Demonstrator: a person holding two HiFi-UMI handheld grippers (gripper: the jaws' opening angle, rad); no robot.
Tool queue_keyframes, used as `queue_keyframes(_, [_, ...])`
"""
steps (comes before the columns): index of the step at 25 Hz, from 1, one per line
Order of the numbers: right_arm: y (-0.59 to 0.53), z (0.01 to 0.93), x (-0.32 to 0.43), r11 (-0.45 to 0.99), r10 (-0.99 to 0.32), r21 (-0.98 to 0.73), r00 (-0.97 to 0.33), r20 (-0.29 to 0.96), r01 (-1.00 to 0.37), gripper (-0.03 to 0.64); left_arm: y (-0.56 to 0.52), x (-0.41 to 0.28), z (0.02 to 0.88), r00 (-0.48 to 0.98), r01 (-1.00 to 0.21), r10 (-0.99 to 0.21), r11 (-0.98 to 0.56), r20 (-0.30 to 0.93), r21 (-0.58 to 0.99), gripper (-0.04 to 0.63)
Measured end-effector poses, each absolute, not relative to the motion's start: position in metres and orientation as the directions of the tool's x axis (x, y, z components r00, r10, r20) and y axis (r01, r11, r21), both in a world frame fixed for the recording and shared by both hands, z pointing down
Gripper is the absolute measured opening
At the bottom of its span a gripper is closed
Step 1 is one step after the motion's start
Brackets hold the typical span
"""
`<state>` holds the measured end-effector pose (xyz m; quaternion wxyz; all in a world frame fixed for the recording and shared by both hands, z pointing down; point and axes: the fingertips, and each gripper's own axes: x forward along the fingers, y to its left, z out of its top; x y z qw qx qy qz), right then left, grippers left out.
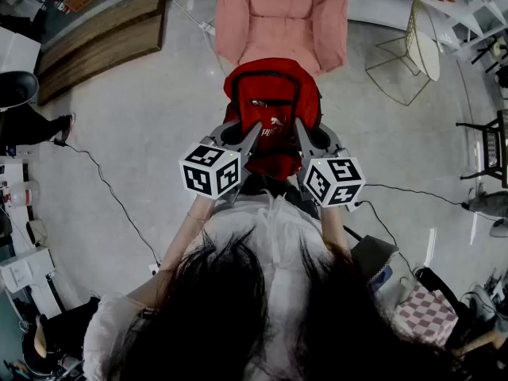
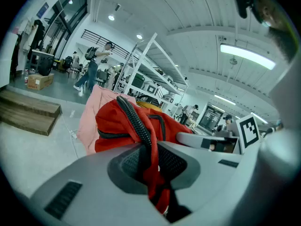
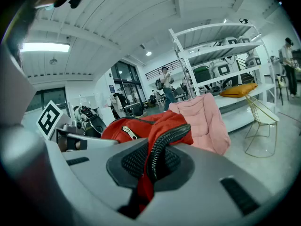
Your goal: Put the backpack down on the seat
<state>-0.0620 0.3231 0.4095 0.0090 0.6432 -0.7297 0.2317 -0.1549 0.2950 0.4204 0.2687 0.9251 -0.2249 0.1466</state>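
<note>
A red backpack (image 1: pixel 270 105) with black zips hangs in the air between my two grippers, just in front of a pink padded seat (image 1: pixel 282 14). My left gripper (image 1: pixel 252 133) is shut on the bag's left zipped edge, and my right gripper (image 1: pixel 300 133) is shut on its right edge. In the left gripper view the red fabric and black zip (image 2: pixel 141 126) are pinched between the pads, and the seat (image 2: pixel 89 114) shows behind the bag. The right gripper view has the zipped edge (image 3: pixel 162 142) clamped, with the seat (image 3: pixel 207 119) behind it to the right.
A wooden platform (image 1: pixel 103 34) lies on the floor at the far left. A wire-frame chair (image 1: pixel 417 50) stands right of the seat. A cable (image 1: pixel 111 197) runs across the floor on the left. White shelving (image 3: pixel 221 55) stands behind, and people stand in the distance.
</note>
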Motion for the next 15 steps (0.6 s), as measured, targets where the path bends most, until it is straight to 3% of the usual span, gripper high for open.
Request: queue_keyframes(15, [0.3199, 0.4158, -0.06, 0.071, -0.934, -0.371, -0.192, 0.302, -0.926, 0.034, 0.2944, -0.1577, 0.4275, 0.837, -0.515, -0.34, -0.755, 0.429, 0.407, 0.066])
